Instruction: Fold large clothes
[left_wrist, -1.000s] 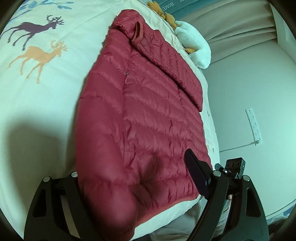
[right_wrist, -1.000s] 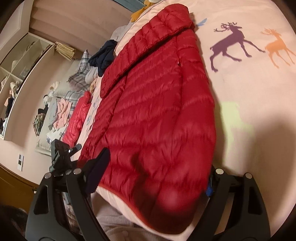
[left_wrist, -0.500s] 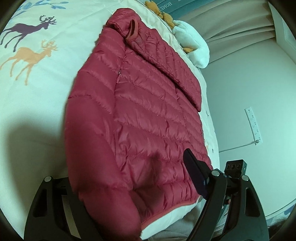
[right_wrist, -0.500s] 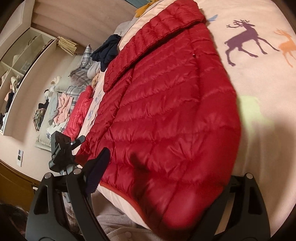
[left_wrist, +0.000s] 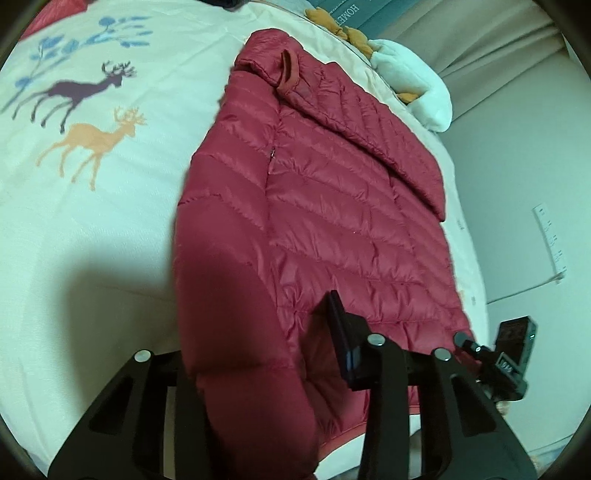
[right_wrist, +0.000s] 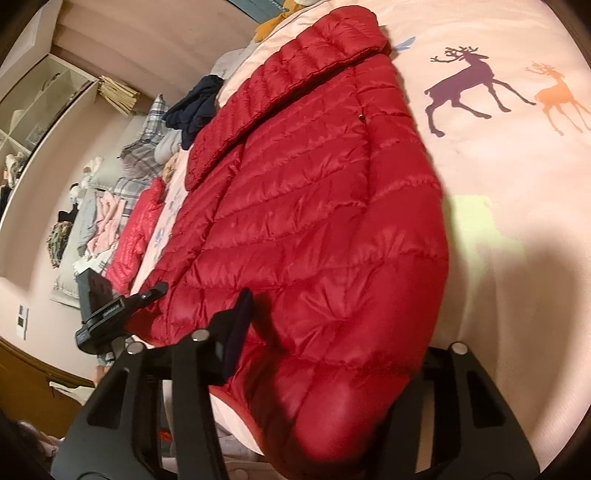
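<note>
Pale cotton bedding (left_wrist: 110, 229), printed with a purple deer (left_wrist: 74, 92) and an orange deer (left_wrist: 92, 142), covers the bed under a red quilted down jacket (left_wrist: 332, 206). That jacket lies flat near the bed's edge, its puffy channels stitched in slanting rows, one sleeve folded across the body, a small hanging loop (left_wrist: 290, 70) at the collar. Its glossy shell looks smooth and slippery. The left gripper (left_wrist: 258, 354) is closing with the thick hem corner of the jacket between its black fingers. The right gripper (right_wrist: 332, 365) is closing too, the opposite hem corner bulging between its fingers. Open wall shelves (right_wrist: 40, 107) hold small indistinct objects. On the floor beside the bed lies a loose heap of clothes (right_wrist: 107, 206), plaid, pink and grey.
</note>
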